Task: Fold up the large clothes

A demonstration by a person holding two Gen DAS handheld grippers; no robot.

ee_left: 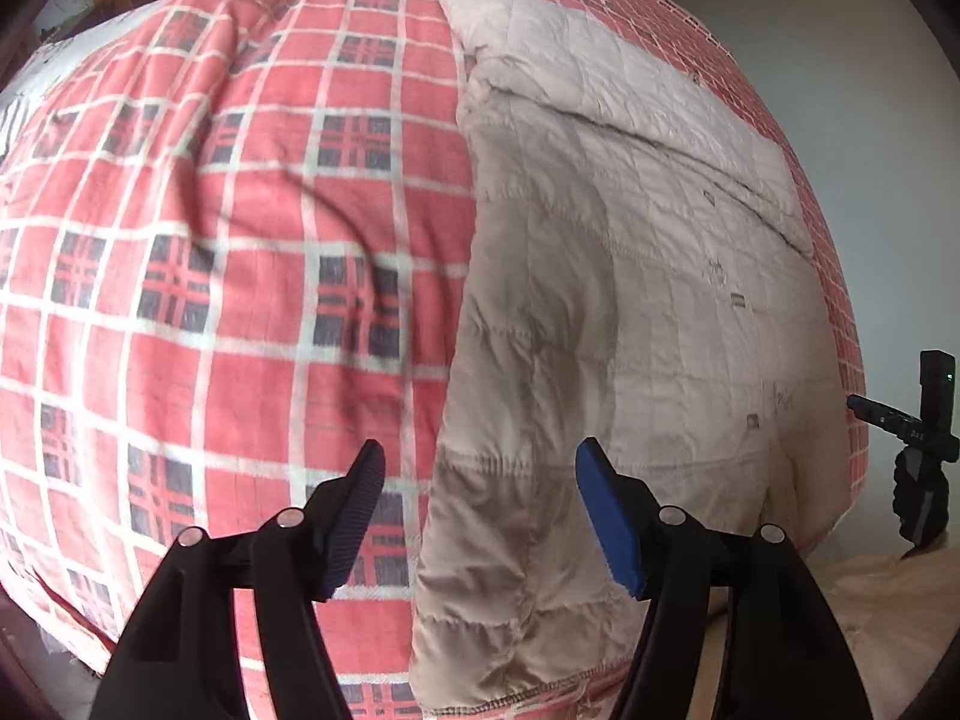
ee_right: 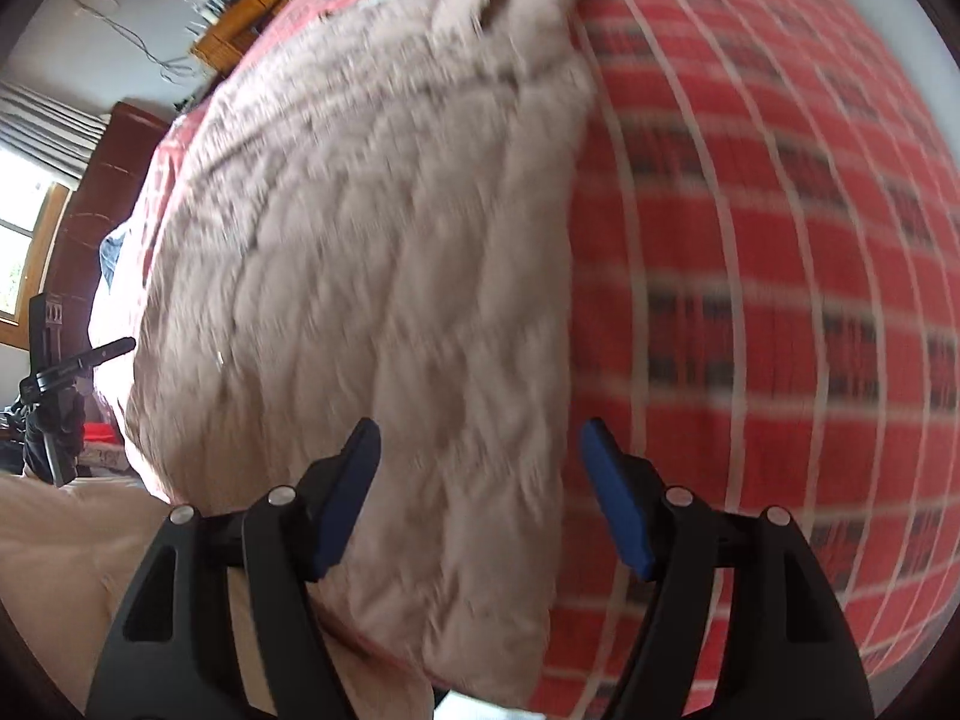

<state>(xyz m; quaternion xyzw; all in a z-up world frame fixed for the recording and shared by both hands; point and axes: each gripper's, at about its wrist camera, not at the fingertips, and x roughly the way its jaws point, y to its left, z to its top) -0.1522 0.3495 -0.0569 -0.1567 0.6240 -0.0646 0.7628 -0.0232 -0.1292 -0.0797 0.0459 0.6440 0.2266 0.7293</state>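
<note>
One beige quilted garment [ee_left: 630, 276], folded, flat on one red plaid blanket [ee_left: 210, 276]. Two grippers: left gripper [ee_left: 480, 516] spread, empty, garment's left edge just ahead; right gripper [ee_right: 480, 498] spread, empty, garment ahead-left.

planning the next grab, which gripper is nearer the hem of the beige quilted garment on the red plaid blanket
Hard to separate. Left gripper hangs open over the beige quilted garment's left edge near the hem; right gripper hangs open over its right edge.

Red plaid blanket [ee_left: 240, 300], wooden shelves [ee_right: 240, 30]
</note>
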